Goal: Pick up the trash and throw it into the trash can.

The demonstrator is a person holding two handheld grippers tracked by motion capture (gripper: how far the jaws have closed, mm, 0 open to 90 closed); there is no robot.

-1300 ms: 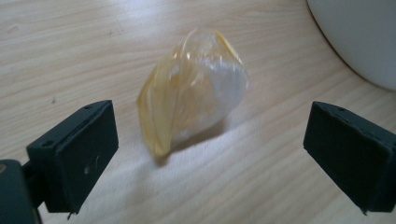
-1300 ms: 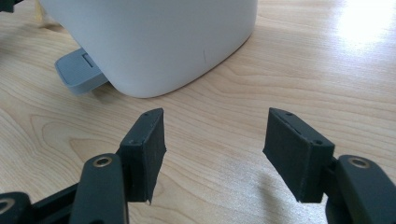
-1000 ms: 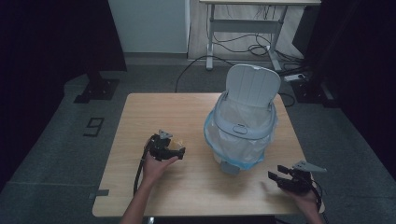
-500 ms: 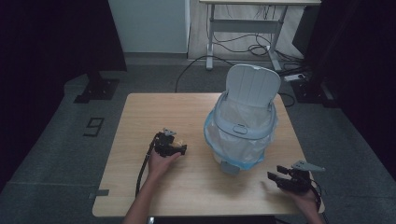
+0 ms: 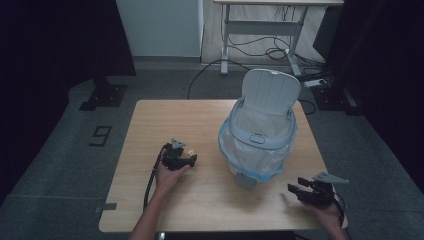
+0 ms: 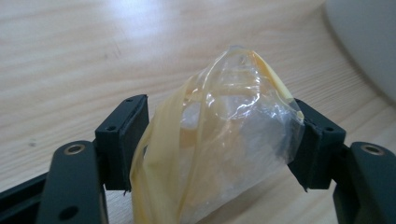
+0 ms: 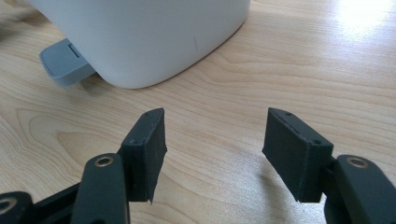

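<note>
A crumpled clear plastic wrapper with yellow edging (image 6: 224,140) is pinched between the jaws of the left hand-held gripper (image 5: 186,158), held just above the table (image 5: 200,200) left of the pedal bin (image 5: 257,145). The bin stands lid-up, lined with a translucent bag (image 5: 250,127), foot pedal (image 7: 63,60) facing the person. The right hand-held gripper (image 7: 212,149) rests spread and empty near the table's right front. Judged step: carrying waste to the bin; next, lift over the rim and release.
</note>
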